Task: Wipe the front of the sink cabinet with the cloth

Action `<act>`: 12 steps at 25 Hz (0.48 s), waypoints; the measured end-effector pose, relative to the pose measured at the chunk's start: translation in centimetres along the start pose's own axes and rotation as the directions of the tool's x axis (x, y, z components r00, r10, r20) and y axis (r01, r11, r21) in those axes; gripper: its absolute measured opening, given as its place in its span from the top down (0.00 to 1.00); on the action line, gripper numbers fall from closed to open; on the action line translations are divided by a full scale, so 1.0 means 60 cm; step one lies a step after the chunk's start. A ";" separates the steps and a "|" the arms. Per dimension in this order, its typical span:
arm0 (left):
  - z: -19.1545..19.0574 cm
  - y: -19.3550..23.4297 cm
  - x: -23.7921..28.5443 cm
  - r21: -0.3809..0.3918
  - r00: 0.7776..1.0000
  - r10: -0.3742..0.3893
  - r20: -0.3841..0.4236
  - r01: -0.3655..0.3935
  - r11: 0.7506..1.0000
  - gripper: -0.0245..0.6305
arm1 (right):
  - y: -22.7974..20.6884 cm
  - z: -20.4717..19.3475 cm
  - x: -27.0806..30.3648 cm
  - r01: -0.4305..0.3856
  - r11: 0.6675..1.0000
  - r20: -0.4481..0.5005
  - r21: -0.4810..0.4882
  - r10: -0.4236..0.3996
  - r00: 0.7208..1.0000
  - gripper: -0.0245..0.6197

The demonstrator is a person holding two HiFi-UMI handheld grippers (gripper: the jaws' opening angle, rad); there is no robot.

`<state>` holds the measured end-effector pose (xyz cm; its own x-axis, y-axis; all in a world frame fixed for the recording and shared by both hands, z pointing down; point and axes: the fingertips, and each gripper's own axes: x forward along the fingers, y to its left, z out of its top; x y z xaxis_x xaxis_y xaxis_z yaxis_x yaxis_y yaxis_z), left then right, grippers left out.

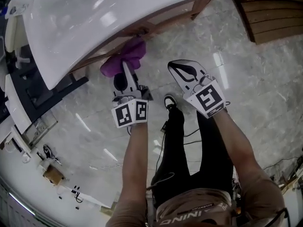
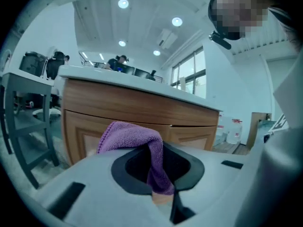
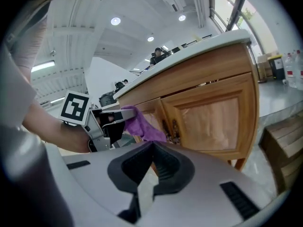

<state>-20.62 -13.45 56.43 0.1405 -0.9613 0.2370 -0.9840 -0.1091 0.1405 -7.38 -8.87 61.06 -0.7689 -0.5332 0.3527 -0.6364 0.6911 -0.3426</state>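
Recommended: run even, overlapping passes over the sink cabinet [image 3: 208, 112] front (flat wood-grain w/ recessed door panels, under a glossy white basin [image 1: 85, 27]), pressing into the panel grooves. The cloth [image 2: 130, 135], purple, napped and bunched, sits at the cabinet front near the door seam, prob. touching. Fingers of the left gripper [image 2: 160, 176] are clamped on it; right gripper [image 3: 151, 150] fingers together, empty, apart from cabinet.
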 end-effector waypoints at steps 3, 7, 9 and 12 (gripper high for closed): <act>-0.009 0.135 -0.043 0.016 0.997 0.077 -0.011 -0.077 0.997 0.90 | 0.074 -0.005 0.065 -0.035 0.999 0.003 -0.016 0.035 0.999 0.95; -0.029 0.269 -0.062 -0.010 0.991 0.133 -0.027 -0.134 0.991 0.90 | 0.150 -0.006 0.136 -0.069 0.997 0.005 -0.034 0.069 0.998 0.95; -0.043 0.310 -0.056 -0.040 0.990 0.140 -0.030 -0.141 0.989 0.90 | 0.175 -0.013 0.166 -0.072 0.997 -0.003 -0.037 0.072 0.997 0.95; -0.060 0.352 -0.029 -0.056 0.991 0.131 -0.027 -0.132 0.990 0.90 | 0.199 -0.020 0.206 -0.075 0.996 -0.005 -0.039 0.074 0.997 0.95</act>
<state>-41.28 -13.19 62.46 0.0132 -0.9600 0.2795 -0.9863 0.0334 0.1614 -24.41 -6.64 62.41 -0.8139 -0.4780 0.3303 -0.5744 0.7476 -0.3334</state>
